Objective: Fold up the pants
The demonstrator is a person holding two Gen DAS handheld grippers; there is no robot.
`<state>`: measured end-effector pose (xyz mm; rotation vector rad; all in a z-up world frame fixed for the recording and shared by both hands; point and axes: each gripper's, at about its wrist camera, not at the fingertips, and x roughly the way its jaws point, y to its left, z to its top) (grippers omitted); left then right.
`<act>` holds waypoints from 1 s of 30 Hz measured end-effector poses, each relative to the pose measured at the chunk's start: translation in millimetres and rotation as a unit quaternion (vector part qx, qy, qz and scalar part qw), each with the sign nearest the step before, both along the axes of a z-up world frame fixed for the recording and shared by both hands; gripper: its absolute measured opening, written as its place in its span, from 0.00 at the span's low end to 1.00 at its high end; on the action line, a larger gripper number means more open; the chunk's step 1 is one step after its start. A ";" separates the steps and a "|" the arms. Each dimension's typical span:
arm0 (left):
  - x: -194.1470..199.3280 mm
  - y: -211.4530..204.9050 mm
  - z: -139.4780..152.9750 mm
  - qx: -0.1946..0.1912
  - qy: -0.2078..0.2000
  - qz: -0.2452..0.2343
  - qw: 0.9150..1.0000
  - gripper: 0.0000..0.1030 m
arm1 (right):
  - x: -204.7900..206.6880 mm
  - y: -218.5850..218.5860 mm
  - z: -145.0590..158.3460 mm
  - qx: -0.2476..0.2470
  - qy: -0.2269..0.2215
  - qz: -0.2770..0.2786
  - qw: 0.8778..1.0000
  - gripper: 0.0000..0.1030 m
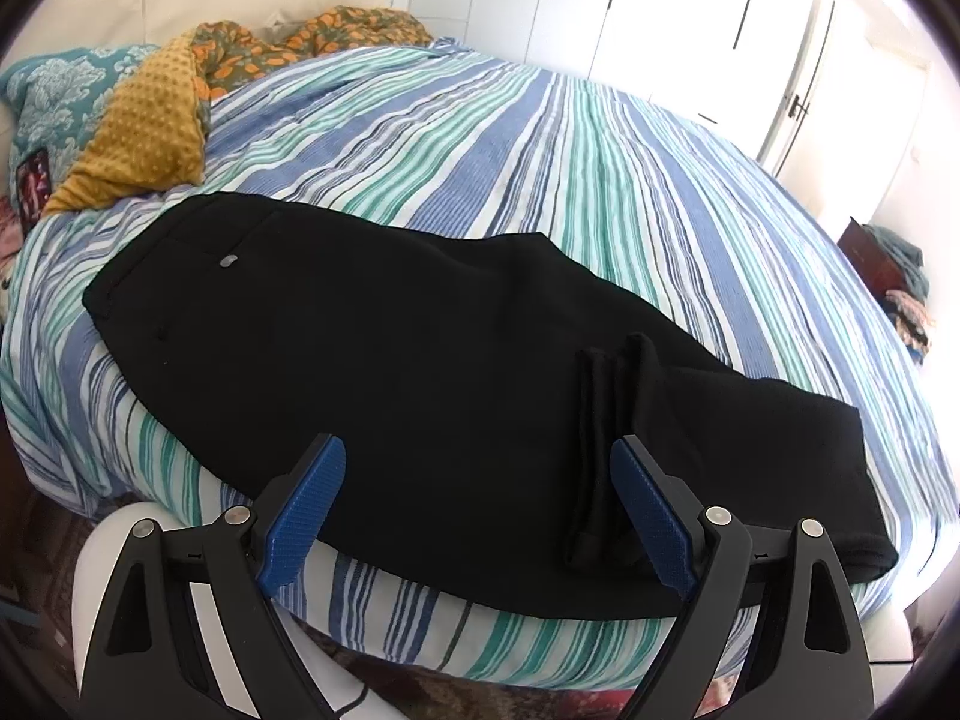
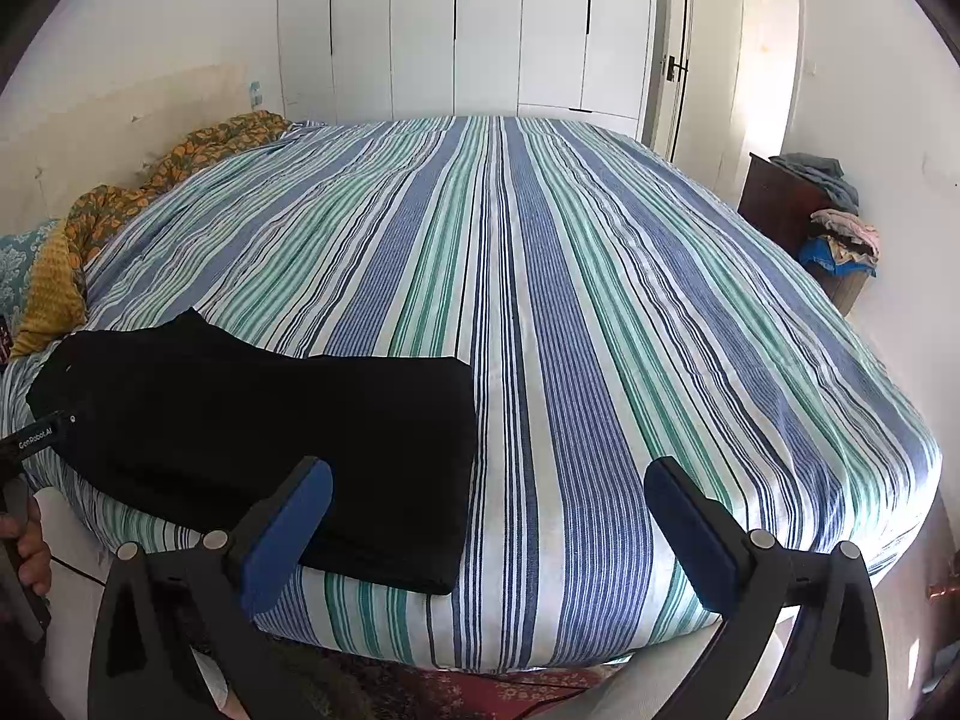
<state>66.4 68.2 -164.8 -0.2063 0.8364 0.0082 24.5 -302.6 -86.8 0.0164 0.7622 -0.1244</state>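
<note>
Black pants (image 1: 384, 360) lie folded in a long flat shape near the front edge of a striped bed (image 1: 600, 168); the waistband with a small grey button (image 1: 228, 260) is at the left. A raised crease (image 1: 594, 420) stands up in the cloth toward the right end. My left gripper (image 1: 477, 462) hovers open over the front edge of the pants, blue pads wide apart, nothing pinched. In the right wrist view the pants (image 2: 270, 420) lie at the left, and my right gripper (image 2: 489, 480) stands open over bare striped sheet (image 2: 570, 300) to their right.
A mustard blanket (image 1: 144, 132), an orange-patterned quilt (image 1: 282, 42) and a teal pillow (image 1: 54, 96) are bunched at the bed's far left. White wardrobe doors (image 2: 480, 24) stand behind. A dark cabinet with piled clothes (image 2: 840, 228) stands at the right wall. A hand (image 2: 27, 546) holds the other gripper at the left edge.
</note>
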 end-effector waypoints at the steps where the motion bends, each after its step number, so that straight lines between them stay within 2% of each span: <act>1: 0.0 0.0 0.1 0.001 0.000 0.000 1.000 0.89 | -1.1 -1.5 0.6 0.006 -0.004 -0.002 1.000 1.00; 10: -0.2 1.9 0.1 0.000 0.000 0.005 1.000 0.89 | -1.2 1.6 -3.2 0.029 -0.001 0.007 1.000 1.00; 23: 2.1 4.3 2.2 -0.008 0.006 0.001 1.000 0.89 | -1.8 11.5 -6.3 0.026 0.002 0.023 0.999 1.00; 26: 12.6 31.3 19.4 -0.036 0.000 -0.001 0.999 0.89 | -0.8 12.8 -7.7 0.028 0.010 0.025 0.999 1.00; 28: 22.8 76.6 30.8 -0.083 -0.009 0.032 0.996 0.89 | -1.3 12.9 -5.9 0.026 0.009 0.026 0.999 1.00; 30: 29.4 135.5 35.8 -0.141 -0.018 0.094 0.985 0.89 | -2.8 12.5 -3.2 0.025 0.005 0.028 0.999 1.00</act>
